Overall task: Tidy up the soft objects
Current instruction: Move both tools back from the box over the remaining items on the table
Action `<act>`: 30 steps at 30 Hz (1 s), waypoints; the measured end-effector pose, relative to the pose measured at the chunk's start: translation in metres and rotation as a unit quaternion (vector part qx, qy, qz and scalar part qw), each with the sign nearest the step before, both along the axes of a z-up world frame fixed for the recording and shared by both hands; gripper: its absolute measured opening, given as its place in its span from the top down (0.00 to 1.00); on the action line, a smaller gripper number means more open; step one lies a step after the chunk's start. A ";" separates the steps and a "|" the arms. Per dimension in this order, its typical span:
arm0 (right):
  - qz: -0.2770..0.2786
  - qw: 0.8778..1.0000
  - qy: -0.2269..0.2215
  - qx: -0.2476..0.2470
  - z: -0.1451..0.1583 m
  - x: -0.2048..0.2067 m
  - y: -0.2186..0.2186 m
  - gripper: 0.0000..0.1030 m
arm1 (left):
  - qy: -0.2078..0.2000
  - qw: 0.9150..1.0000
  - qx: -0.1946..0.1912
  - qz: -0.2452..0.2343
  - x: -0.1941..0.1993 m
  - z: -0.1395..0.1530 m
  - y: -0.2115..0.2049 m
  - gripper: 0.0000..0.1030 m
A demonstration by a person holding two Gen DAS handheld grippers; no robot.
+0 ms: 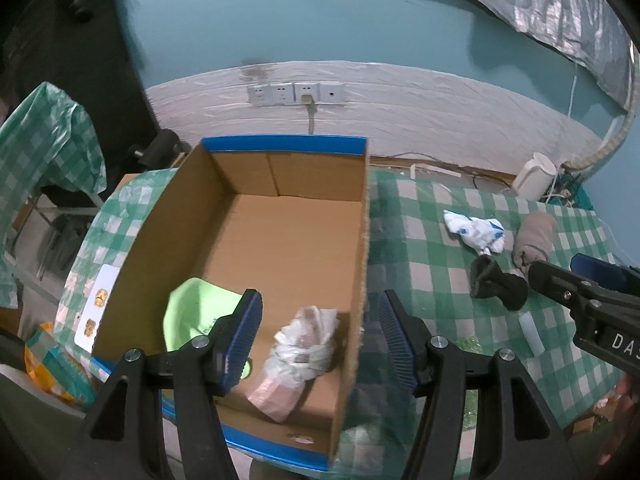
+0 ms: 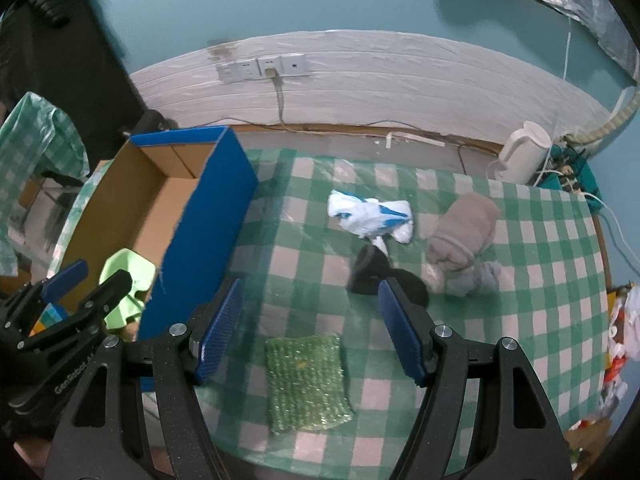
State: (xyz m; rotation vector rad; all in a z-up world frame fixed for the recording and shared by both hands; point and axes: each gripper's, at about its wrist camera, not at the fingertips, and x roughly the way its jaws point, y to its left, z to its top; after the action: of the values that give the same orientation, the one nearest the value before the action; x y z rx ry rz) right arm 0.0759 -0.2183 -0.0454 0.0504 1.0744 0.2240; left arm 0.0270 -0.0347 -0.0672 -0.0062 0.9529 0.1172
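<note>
An open cardboard box [image 1: 284, 142] with blue outer walls [image 2: 224, 200] stands on the checked tablecloth [image 2: 540, 248]. Inside it lie a light green cloth [image 1: 192, 316] and a crumpled plastic bag [image 1: 304, 344]. My left gripper [image 1: 320, 320] hangs open over the box's near right corner, holding nothing. My right gripper [image 2: 310, 308] is open above a green bubble-wrap piece [image 2: 306, 380] on the table, apart from it. Beyond lie a black sock [image 2: 372, 272], a white-and-blue cloth [image 2: 372, 216] and a rolled grey-brown towel [image 2: 464, 236].
A white kettle [image 2: 524, 152] and cables sit at the table's far right corner, under the wall sockets [image 1: 296, 94]. A checked cloth hangs over furniture [image 1: 44, 136] on the left. A small white tube [image 1: 532, 332] lies near the sock. Bags clutter the right edge [image 2: 620, 340].
</note>
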 end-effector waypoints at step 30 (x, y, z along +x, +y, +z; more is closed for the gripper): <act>-0.083 0.996 0.033 -0.010 -0.038 -0.012 -0.098 0.31 | 0.052 0.994 0.033 -0.094 -0.001 -0.032 -0.095 0.37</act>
State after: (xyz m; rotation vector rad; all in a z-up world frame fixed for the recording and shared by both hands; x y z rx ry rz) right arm 0.0641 -0.3165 -0.0830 0.1289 1.1313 0.0626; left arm 0.0261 -0.1296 -0.0993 0.1508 1.0480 -0.0253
